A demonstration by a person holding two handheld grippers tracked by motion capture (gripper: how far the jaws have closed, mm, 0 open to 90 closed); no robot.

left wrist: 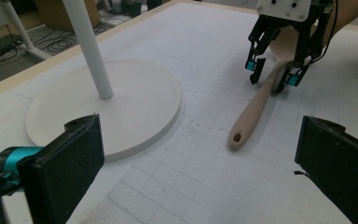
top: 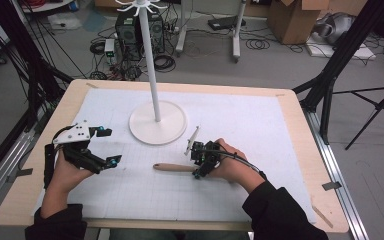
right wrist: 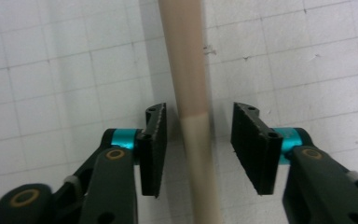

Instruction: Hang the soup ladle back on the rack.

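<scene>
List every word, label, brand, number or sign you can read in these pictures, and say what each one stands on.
None can be read.
The white mat bears only a plain grid of lines, no writing.
The wooden spoon and the white stand carry no print.
The cardboard boxes on the floor are too small and blurred to show any lettering.
</scene>
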